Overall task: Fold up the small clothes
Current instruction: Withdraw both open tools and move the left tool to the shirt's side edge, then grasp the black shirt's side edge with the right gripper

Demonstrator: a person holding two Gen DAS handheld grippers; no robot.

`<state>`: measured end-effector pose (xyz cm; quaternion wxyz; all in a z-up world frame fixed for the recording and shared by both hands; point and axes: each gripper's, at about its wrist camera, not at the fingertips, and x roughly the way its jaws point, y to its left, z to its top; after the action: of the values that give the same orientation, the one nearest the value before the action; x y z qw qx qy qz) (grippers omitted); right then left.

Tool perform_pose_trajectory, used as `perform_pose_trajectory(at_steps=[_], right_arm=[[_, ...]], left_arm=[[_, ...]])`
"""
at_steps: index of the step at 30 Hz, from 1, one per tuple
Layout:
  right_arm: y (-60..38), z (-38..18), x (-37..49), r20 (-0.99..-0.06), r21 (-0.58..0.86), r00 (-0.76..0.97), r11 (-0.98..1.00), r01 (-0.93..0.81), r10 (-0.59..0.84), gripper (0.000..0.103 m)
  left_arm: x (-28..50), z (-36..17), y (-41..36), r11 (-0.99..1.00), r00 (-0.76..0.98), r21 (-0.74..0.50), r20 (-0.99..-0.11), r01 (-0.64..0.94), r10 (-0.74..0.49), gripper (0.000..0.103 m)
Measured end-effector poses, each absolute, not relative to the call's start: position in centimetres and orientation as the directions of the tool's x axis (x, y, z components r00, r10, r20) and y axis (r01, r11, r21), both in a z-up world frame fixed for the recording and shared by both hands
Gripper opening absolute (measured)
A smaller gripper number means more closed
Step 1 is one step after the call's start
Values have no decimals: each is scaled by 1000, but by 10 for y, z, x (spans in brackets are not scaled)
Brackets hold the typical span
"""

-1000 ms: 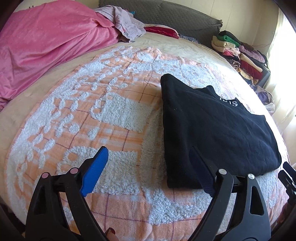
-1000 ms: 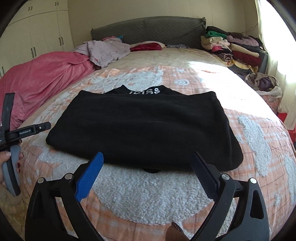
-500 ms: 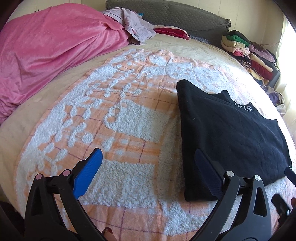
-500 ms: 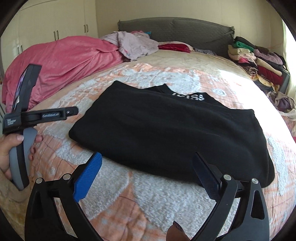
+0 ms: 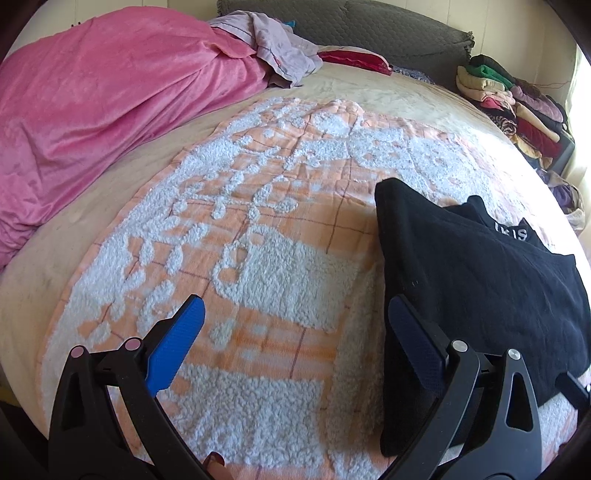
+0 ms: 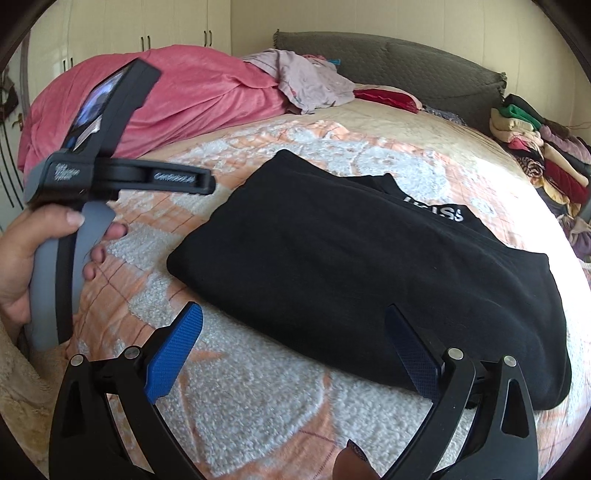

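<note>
A black garment (image 6: 369, 280) with white lettering at its collar lies folded flat on the orange and white blanket (image 6: 258, 398); it also shows in the left wrist view (image 5: 480, 288) at the right. My left gripper (image 5: 295, 321) is open and empty, over the blanket just left of the garment's left edge. My right gripper (image 6: 293, 328) is open and empty, just before the garment's near edge. The left gripper's body (image 6: 110, 173), held in a hand, shows at the left of the right wrist view.
A pink duvet (image 5: 92, 110) is heaped at the left of the bed. A lilac cloth (image 5: 280, 48) and a red item (image 5: 351, 61) lie by the grey headboard (image 5: 369, 26). A stack of folded clothes (image 5: 517, 103) stands at the far right.
Both grippers have swung left across the bed, so the garment sits further right in both views. The left gripper's body now shows large in the right view. Both stay open.
</note>
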<state>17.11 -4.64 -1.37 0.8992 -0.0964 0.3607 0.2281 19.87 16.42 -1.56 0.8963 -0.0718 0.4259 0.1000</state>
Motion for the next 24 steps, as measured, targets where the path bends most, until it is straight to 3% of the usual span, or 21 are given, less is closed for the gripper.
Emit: perform_pose_trajectory(at_steps=[14, 24], right_arm=[[1, -44, 180, -732, -184, 631, 817, -546, 257, 98], [20, -57, 198, -706, -298, 687, 808, -509, 172, 98]], left_arm=[[267, -3, 156, 974, 604, -64, -792, -218, 84, 93], [296, -4, 148, 974, 601, -110, -798, -199, 33, 93]])
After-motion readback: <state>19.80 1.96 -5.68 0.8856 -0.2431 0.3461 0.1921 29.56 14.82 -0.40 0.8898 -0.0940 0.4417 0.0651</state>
